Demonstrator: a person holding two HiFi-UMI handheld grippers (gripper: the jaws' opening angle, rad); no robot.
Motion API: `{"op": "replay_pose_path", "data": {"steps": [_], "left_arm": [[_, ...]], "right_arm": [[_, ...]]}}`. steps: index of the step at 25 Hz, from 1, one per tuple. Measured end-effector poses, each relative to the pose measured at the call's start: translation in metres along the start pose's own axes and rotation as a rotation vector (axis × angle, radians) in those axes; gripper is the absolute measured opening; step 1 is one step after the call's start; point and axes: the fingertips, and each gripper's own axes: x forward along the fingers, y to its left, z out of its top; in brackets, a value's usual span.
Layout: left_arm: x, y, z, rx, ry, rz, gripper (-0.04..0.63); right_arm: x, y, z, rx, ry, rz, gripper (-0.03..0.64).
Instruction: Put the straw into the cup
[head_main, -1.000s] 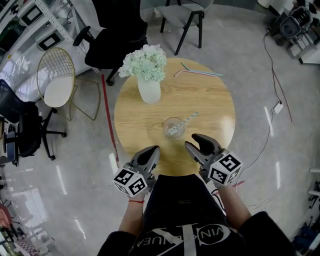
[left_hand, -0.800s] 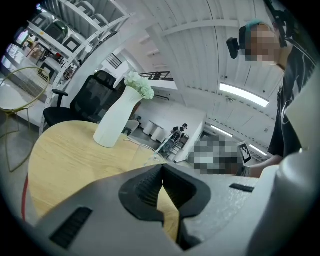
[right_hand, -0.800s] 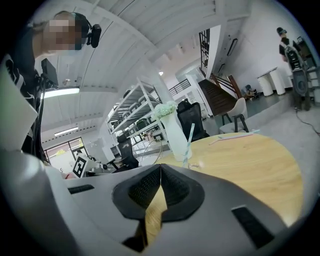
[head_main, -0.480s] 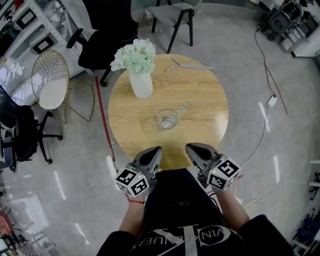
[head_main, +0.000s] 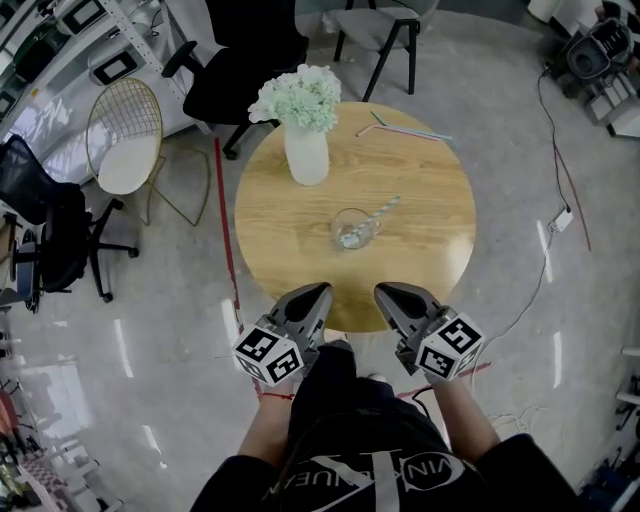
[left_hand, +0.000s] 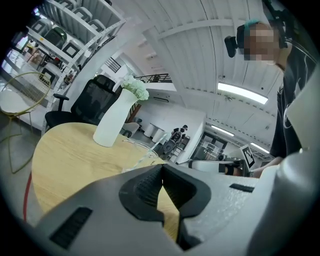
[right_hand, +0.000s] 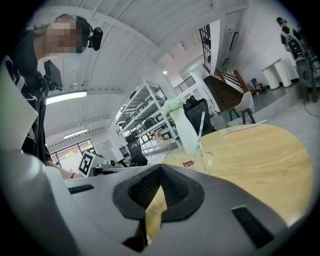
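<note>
At the near table (head_main: 262, 262) edge, left gripper (head_main: 319, 291) and right gripper (head_main: 383, 290) sat shut, both empty. Straw (head_main: 382, 212) already leaned inside the cup (head_main: 350, 230) mid-table; a knock against the table might topple that light cup

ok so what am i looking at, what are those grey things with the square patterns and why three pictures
There is no robot here. A person holds two hand tools, the left gripper and the right gripper, each with two jaws and a marker cube. The head view comes from a camera on the person's head, looking down. The two gripper views come from cameras riding on each gripper, looking along its jaws. On the round wooden table stand a glass cup with a straw in it and a white vase of flowers. Two spare straws lie at the far edge. Both grippers are shut and hold nothing.
</note>
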Motion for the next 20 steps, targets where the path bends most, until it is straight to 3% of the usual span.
{"op": "replay_pose_path", "data": {"steps": [20], "left_arm": [[-0.037,-0.114,-0.016,0.112,-0.07,0.029,0.008]], "right_arm": [[-0.096,0.07,-0.011,-0.119,-0.012,0.043,0.003]]}}
